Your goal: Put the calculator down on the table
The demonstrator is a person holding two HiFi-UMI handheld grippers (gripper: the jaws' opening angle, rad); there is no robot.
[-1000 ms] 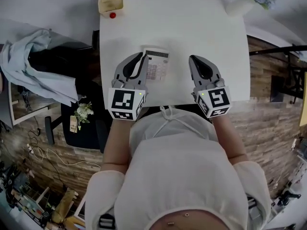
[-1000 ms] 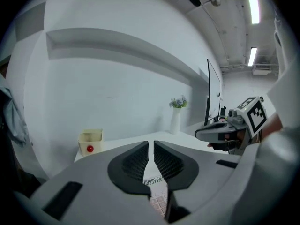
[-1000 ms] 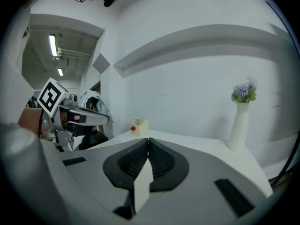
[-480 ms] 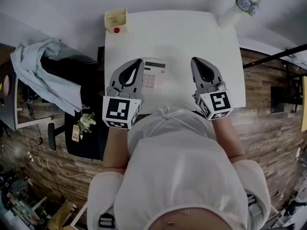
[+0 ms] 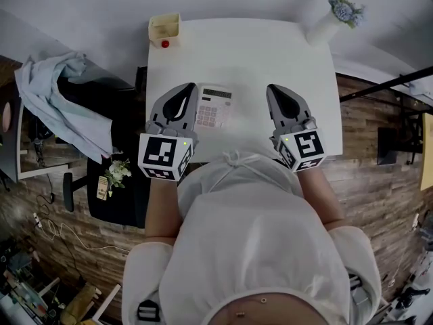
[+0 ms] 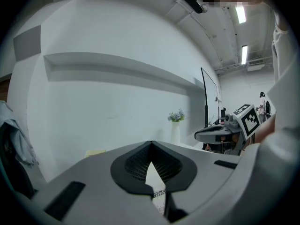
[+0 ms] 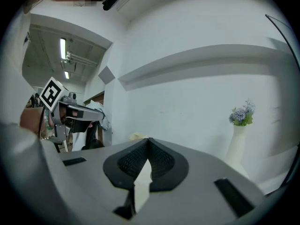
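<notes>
The white calculator [image 5: 215, 107] lies flat on the white table [image 5: 270, 46], near its front left. My left gripper [image 5: 193, 85] hovers just left of it, apart from it, jaws shut with nothing between them. In the left gripper view the shut tips [image 6: 151, 143] meet, and a strip of the calculator's keys [image 6: 160, 194] shows below them. My right gripper [image 5: 270, 87] hangs to the calculator's right, over bare table. Its tips [image 7: 148, 139] also meet, with nothing held.
A yellow box [image 5: 164, 27] with a red ball [image 5: 165, 43] beside it sits at the table's far left corner. A white vase of flowers [image 5: 330, 17] stands at the far right corner. A chair draped with pale cloth [image 5: 61, 100] stands left of the table.
Both grippers have risen and drawn back slightly toward the person. The left gripper, which was at the calculator's left edge, is now off it with jaws shut. The calculator stays on the table.
</notes>
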